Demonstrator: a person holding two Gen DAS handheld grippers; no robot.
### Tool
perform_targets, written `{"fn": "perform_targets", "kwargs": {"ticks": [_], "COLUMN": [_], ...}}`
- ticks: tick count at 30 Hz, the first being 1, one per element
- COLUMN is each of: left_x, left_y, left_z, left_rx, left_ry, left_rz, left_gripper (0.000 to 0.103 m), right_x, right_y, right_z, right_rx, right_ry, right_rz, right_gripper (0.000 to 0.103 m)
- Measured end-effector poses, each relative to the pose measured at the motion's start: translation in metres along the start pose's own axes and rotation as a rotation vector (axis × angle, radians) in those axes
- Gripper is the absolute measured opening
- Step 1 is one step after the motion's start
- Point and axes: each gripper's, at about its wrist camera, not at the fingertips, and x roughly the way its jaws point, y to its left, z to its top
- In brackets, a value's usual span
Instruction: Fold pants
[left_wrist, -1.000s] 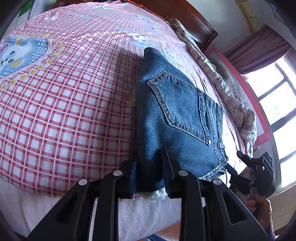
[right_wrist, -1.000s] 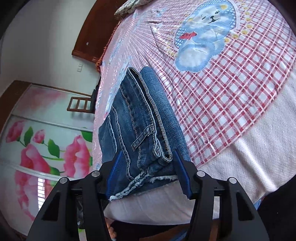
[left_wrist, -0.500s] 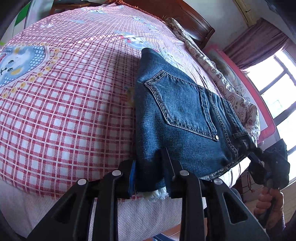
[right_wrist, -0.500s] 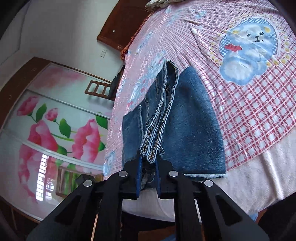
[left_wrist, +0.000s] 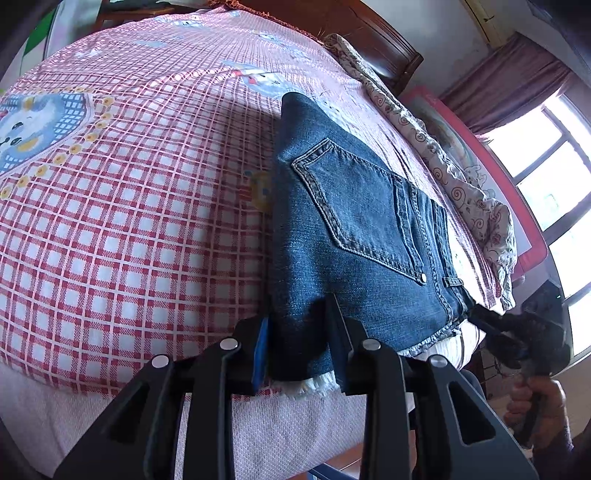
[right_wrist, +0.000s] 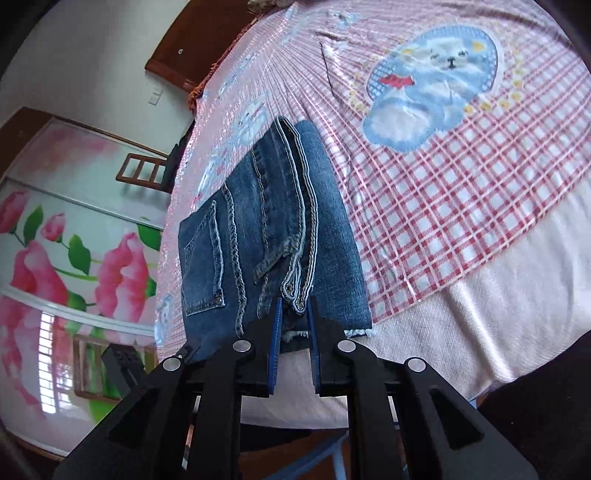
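Folded blue denim pants (left_wrist: 351, 221) lie on the pink checked bed sheet (left_wrist: 129, 221), back pocket up, near the bed's front edge. My left gripper (left_wrist: 299, 332) grips the near frayed corner of the fold; its jaws are opening slightly with the denim still pressed between the pads. In the right wrist view the pants (right_wrist: 258, 221) show their stacked waistband seams. My right gripper (right_wrist: 295, 306) is shut on that waistband edge. That right gripper (left_wrist: 491, 325) also shows at the pants' far corner in the left wrist view, with a hand (left_wrist: 535, 402) on its handle.
A patterned quilt (left_wrist: 461, 184) lies bunched along the bed's far side by the wooden headboard (left_wrist: 351, 29). A window (left_wrist: 546, 147) is beyond. The right wrist view shows a flower-painted wardrobe (right_wrist: 74, 258) and a wooden chair (right_wrist: 144, 173) past the bed. The sheet (right_wrist: 443, 184) carries a bear print.
My right gripper closed from wide open onto the waistband edge and rose a little with it. The left gripper kept its place on the near corner.
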Motion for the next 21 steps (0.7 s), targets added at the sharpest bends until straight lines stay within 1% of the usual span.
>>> {"fn": "perform_targets", "kwargs": {"ticks": [2, 3, 4, 5, 7, 8, 9, 10, 12, 16, 18, 21], "left_x": [-0.001, -0.001, -0.001, -0.001, 0.0, 0.0, 0.0, 0.001, 0.001, 0.002, 0.004, 0.006], "left_y": [-0.001, -0.001, -0.001, -0.004, -0.007, -0.007, -0.008, -0.009, -0.012, -0.02, -0.026, -0.029], "left_z": [-0.001, -0.001, -0.002, -0.002, -0.002, -0.003, -0.003, -0.003, -0.001, 0.003, 0.005, 0.007], "left_rx": [-0.001, -0.001, 0.002, 0.008, 0.017, 0.016, 0.015, 0.015, 0.015, 0.036, 0.051, 0.056], "left_ry": [0.001, 0.003, 0.004, 0.005, 0.002, 0.0, -0.002, -0.002, 0.004, 0.021, 0.028, 0.031], "left_rz": [0.0, 0.0, 0.005, 0.011, 0.022, 0.025, 0.026, 0.029, 0.04, 0.089, 0.115, 0.13], "left_gripper": [0.028, 0.028, 0.028, 0.029, 0.029, 0.029, 0.029, 0.029, 0.029, 0.032, 0.033, 0.034], "right_x": [-0.002, -0.002, -0.004, -0.005, -0.009, -0.007, -0.002, 0.002, 0.017, 0.04, 0.043, 0.041], "right_y": [0.004, 0.0, -0.005, -0.008, -0.011, -0.004, 0.005, 0.012, 0.024, 0.025, 0.025, 0.018], "right_z": [0.005, 0.008, 0.011, 0.012, 0.015, 0.017, 0.018, 0.02, 0.022, 0.022, 0.018, 0.013], "right_rx": [0.001, 0.026, 0.055, 0.075, 0.077, 0.059, 0.022, -0.005, -0.035, -0.01, -0.013, -0.005], "right_ry": [-0.014, -0.019, -0.03, -0.047, -0.072, -0.073, -0.069, -0.062, -0.028, 0.017, 0.029, 0.03], "right_rz": [-0.049, -0.09, -0.108, -0.099, -0.03, 0.006, 0.061, 0.09, 0.107, 0.152, 0.158, 0.17], "right_gripper": [0.011, 0.012, 0.014, 0.014, 0.014, 0.014, 0.014, 0.014, 0.014, 0.014, 0.014, 0.014]}}
